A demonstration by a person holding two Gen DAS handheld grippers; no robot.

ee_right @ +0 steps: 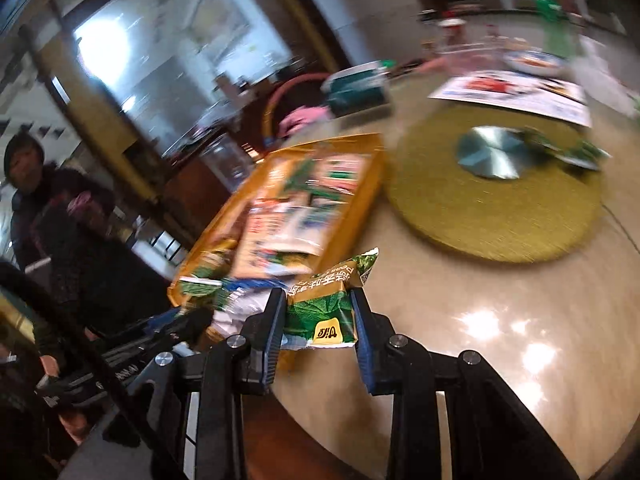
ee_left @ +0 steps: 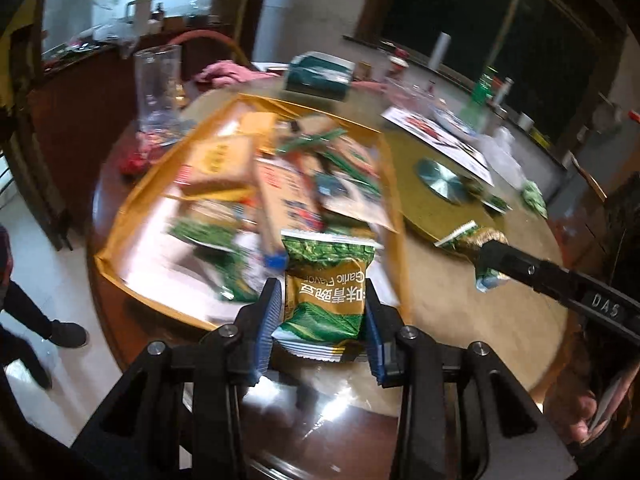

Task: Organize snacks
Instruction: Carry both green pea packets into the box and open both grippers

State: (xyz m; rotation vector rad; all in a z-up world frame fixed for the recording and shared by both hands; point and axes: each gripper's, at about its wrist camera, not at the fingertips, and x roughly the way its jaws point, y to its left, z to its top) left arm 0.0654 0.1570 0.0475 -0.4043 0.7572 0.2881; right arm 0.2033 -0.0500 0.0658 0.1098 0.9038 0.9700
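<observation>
My left gripper (ee_left: 324, 304) is shut on a green and gold pea snack packet (ee_left: 326, 280), held just over the near edge of a gold tray (ee_left: 132, 216) piled with several snack packs. At the right of the left wrist view, my right gripper (ee_left: 485, 258) comes in with a second green packet (ee_left: 460, 237) in its tip. In the right wrist view, my right gripper (ee_right: 320, 312) is shut on that green and gold packet (ee_right: 324, 308), beside the near corner of the gold tray (ee_right: 372, 184). The left gripper (ee_right: 188, 320) shows blurred at lower left.
A round gold turntable mat (ee_right: 492, 216) with a metal disc (ee_right: 490, 152) lies right of the tray, with loose green packets (ee_right: 576, 152) on it. Behind are a glass jug (ee_left: 156, 88), a teal box (ee_left: 318, 74) and a printed sheet (ee_left: 440, 136). A person (ee_right: 44, 200) stands at the left.
</observation>
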